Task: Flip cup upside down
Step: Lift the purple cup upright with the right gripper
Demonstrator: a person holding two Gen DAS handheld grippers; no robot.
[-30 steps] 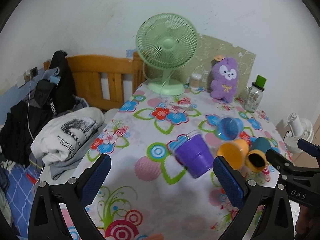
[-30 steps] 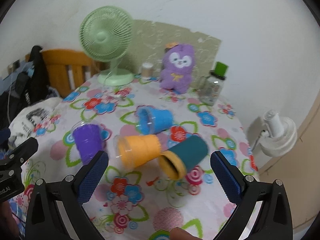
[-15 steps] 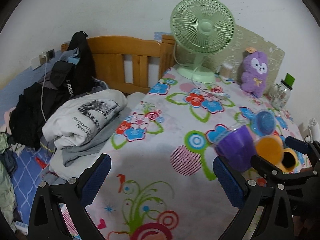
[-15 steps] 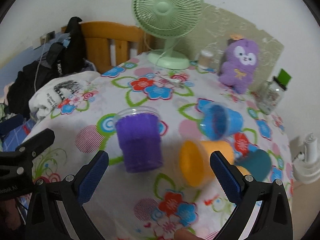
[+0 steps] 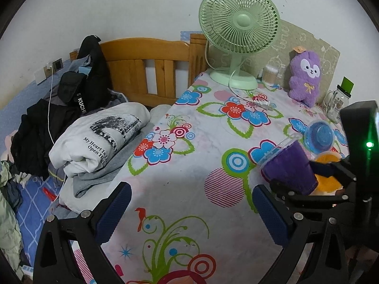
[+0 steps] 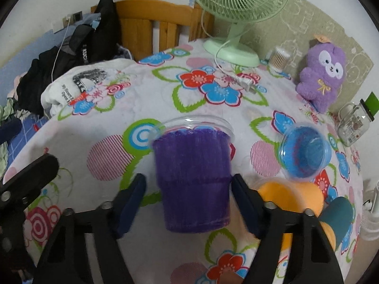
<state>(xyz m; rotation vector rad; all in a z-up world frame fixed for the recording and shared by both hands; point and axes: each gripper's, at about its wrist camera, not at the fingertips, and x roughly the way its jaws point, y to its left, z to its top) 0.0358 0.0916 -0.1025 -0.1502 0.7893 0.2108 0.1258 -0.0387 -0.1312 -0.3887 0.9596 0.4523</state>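
A purple cup with a clear rim stands upright on the flowered tablecloth. My right gripper has its blue pads on either side of the cup's lower half, the right pad at the wall and a small gap at the left pad. The cup also shows in the left wrist view, with the right gripper's finger beside it. My left gripper is open and empty over the table's near left part. A blue cup, an orange cup and a teal cup lie on their sides to the right.
A green fan, a purple plush toy, a swab jar and a glass jar stand along the back. A plug and cord lie on the cloth. Folded clothes lie on the bed at the left.
My right gripper has moved forward and left around the purple cup and narrowed its fingers beside it. My left gripper has swung left, away from the cups.
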